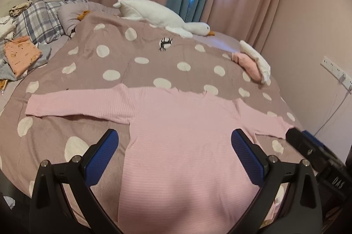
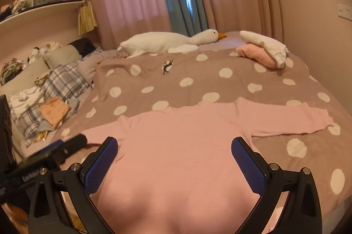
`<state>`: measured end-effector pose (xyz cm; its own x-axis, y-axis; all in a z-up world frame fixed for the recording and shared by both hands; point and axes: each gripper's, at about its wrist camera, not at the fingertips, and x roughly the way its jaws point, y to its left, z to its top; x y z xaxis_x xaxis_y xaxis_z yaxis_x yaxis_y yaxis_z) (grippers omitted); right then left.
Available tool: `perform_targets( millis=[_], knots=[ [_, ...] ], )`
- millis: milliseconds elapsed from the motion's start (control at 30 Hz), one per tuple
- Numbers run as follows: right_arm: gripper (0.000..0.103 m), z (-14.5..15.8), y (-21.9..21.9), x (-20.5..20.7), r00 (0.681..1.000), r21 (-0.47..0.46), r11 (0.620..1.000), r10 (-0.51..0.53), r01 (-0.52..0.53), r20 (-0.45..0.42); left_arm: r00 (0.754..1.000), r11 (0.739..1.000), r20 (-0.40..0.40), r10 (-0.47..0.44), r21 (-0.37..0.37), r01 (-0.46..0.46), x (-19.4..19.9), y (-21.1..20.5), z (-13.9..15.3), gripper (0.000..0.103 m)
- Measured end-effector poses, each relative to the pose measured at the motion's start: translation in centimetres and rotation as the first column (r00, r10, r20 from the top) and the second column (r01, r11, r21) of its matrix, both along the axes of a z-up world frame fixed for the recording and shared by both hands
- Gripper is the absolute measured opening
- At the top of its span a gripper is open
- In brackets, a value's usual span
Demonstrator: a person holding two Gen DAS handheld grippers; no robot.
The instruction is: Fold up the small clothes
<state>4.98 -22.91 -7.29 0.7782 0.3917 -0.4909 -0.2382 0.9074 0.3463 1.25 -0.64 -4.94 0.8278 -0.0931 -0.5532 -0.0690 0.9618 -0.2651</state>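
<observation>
- The left gripper (image 1: 175, 147) hovers with jaws wide apart and nothing between them; the right gripper (image 2: 175, 149) is likewise spread and empty.
- Beneath both lies the pink long-sleeved top (image 1: 180, 137), flat on the polka-dot bedspread (image 1: 123, 58), body toward 6 o'clock and neckline toward 12; its left sleeve (image 1: 72, 104) reaches out to 9 o'clock, its right sleeve (image 2: 286, 121) to 3.
- The step appears to be the start of folding: the garment is spread, no fold made. Next, each gripper probably needs to go to a sleeve cuff, close on it, and carry it inward across the chest.
- At 12 o'clock rests a plush goose (image 2: 171, 41); at 1, folded clothes (image 2: 264, 49).
- Writing on the gripper bodies is blurred; I cannot read it surely.
</observation>
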Motion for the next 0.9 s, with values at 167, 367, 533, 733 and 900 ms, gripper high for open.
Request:
perform_targets(
  millis=[167,367,533,733,900],
  knots=[
    [0.102,0.2,-0.1,0.5,1.000,0.000,1.000,-0.003,0.003,-0.002,1.000,1.000,-0.003,-0.007,0.009,0.007,-0.2,0.2,-0.1,0.103],
    [0.102,0.2,-0.1,1.0,1.000,-0.001,1.000,0.009,-0.009,-0.019,1.000,1.000,-0.003,-0.014,-0.005,0.014,-0.5,0.6,-0.5,0.103],
    [0.102,0.1,0.3,1.1,0.999,-0.007,1.000,0.012,-0.012,-0.033,1.000,1.000,-0.004,-0.015,-0.014,0.015,-0.4,0.7,-0.8,0.103],
    [0.102,-0.2,0.4,1.3,0.999,-0.008,1.000,0.010,-0.010,-0.044,1.000,1.000,-0.005,-0.015,-0.009,0.015,-0.4,0.8,-1.0,0.103],
    [0.102,-0.2,0.6,1.2,0.999,-0.010,1.000,0.008,-0.008,-0.043,1.000,1.000,-0.001,-0.021,0.008,0.021,-0.4,0.7,-1.1,0.103]
  ],
)
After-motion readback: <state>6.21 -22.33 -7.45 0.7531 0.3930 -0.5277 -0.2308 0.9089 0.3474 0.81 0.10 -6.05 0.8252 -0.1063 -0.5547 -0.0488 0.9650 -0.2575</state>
